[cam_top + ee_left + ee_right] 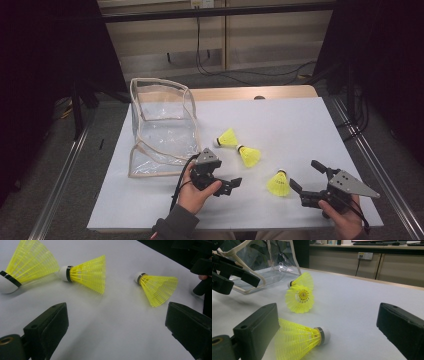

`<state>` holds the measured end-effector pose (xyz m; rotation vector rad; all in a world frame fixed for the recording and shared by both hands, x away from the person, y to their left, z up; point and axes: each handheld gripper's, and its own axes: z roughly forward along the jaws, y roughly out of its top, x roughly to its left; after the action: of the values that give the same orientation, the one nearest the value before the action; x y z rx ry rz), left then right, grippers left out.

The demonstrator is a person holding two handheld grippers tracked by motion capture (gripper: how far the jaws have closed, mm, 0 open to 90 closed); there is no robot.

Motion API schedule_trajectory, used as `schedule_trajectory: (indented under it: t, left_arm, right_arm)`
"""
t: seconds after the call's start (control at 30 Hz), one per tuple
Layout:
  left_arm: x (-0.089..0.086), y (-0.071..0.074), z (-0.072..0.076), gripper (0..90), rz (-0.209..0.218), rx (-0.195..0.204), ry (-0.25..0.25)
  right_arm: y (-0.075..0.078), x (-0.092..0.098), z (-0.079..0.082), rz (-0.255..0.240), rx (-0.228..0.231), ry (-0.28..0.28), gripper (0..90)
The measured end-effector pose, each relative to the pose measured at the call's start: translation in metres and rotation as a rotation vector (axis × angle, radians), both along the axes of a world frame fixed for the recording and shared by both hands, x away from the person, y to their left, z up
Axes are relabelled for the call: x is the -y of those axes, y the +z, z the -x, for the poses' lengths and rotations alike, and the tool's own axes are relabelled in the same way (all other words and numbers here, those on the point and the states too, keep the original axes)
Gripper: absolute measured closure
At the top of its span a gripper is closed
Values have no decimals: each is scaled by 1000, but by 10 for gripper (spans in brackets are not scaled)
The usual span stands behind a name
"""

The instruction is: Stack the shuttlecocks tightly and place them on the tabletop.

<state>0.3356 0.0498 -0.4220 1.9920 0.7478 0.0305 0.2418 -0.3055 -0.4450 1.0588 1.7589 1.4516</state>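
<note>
Our left gripper [235, 184] and right gripper [306, 176] both stand with jaws spread, holding nothing. The nearest shuttlecock [279, 184] lies just beside our right gripper's left jaw; two more shuttlecocks [239, 147] lie ahead of our left gripper, beside the clear bag [161, 125].

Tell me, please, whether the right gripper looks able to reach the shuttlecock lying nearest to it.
Probably yes: the right gripper is open, the nearest shuttlecock lies just off its jaws on the bare table, and nothing stands between them.
</note>
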Motion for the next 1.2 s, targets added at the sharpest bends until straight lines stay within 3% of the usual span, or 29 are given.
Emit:
schedule_trajectory:
  t: [0.53, 1.2]
  left_arm:
    - [-22, -1, 4, 44, 8, 4, -43]
    - [-40, -4, 7, 47, 11, 5, -42]
  right_arm:
    - [0, -1, 0, 0, -1, 5, 35]
    - [0, -1, 0, 4, -2, 5, 36]
